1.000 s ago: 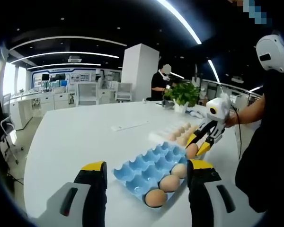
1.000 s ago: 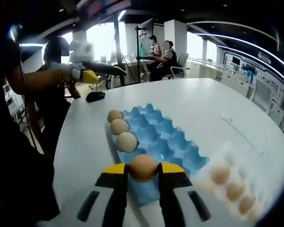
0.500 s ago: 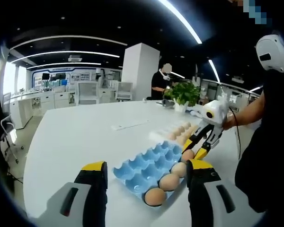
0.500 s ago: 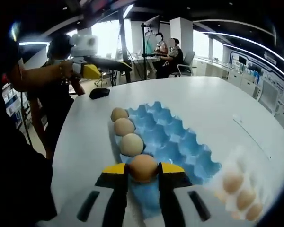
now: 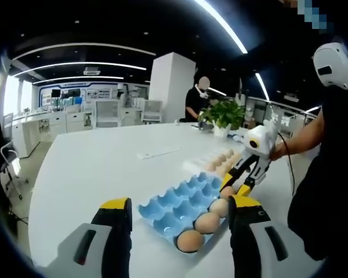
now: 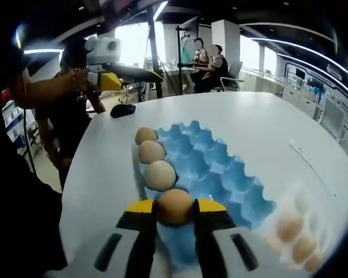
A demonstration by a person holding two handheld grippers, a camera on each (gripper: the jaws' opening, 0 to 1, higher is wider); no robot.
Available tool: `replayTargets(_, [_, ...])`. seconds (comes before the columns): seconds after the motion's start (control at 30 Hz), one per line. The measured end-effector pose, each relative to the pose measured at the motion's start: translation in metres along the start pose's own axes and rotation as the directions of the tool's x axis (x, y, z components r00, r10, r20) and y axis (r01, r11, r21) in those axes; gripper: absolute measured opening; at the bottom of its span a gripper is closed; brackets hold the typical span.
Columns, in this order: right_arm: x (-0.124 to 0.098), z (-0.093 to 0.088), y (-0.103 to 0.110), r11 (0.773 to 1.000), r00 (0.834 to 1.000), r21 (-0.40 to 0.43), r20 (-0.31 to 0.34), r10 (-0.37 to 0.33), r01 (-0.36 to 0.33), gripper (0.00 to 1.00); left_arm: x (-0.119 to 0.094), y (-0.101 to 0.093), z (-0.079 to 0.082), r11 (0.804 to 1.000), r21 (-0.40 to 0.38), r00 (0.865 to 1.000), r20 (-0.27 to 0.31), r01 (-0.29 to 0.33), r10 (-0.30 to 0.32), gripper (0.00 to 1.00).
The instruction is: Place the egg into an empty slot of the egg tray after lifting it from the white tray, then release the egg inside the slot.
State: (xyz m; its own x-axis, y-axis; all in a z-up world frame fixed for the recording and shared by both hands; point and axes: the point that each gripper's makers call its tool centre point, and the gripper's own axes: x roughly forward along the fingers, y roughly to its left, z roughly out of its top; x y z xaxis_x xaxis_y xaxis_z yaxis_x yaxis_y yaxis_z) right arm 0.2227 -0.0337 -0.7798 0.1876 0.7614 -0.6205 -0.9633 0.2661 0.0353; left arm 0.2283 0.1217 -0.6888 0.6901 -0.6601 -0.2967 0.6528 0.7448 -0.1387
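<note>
Right gripper [image 6: 174, 209] clamps the egg [image 6: 174, 205] between its yellow tips, above the near edge of the blue egg tray [image 6: 211, 171]; three eggs [image 6: 160, 174] sit in the tray's left row, just beyond; white tray [image 6: 296, 240] lies to the right; left gripper [image 5: 180, 209] hangs wide, holding nothing, over the table [image 5: 87, 174].
</note>
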Motion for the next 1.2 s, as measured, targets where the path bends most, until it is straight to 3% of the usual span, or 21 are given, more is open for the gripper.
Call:
replayTargets(0.27, [0.005, -0.003, 0.006, 0.989, 0.999, -0.142, -0.037, 0.027, -0.032, 0.25, 0.0, 0.001, 0.001, 1.0, 0.003, 1.0, 0.001, -0.002, 0.002, 0.68])
replayTargets(0.33, [0.006, -0.003, 0.005, 0.99, 0.999, -0.135, -0.037, 0.03, -0.035, 0.25, 0.0, 0.001, 0.001, 1.0, 0.003, 1.0, 0.001, -0.002, 0.002, 0.68])
replayTargets(0.67, [0.003, -0.007, 0.007, 0.967, 0.999, -0.252, -0.048, 0.02, -0.031, 0.26, 0.002, 0.0, 0.003, 1.0, 0.008, 1.0, 0.004, -0.001, 0.001, 0.68])
replayTargets(1.0, [-0.003, -0.006, 0.005, 0.971, 0.999, -0.239, -0.035, 0.01, -0.018, 0.26, 0.003, -0.001, 0.003, 1.0, 0.01, 1.0, 0.0, 0.004, -0.004, 0.68])
replayTargets(1.2, [-0.017, 0.001, 0.001, 0.982, 1.0, -0.188, 0.024, -0.003, 0.008, 0.26, 0.003, -0.001, 0.003, 1.0, 0.008, 1.0, 0.0, 0.007, -0.007, 0.68])
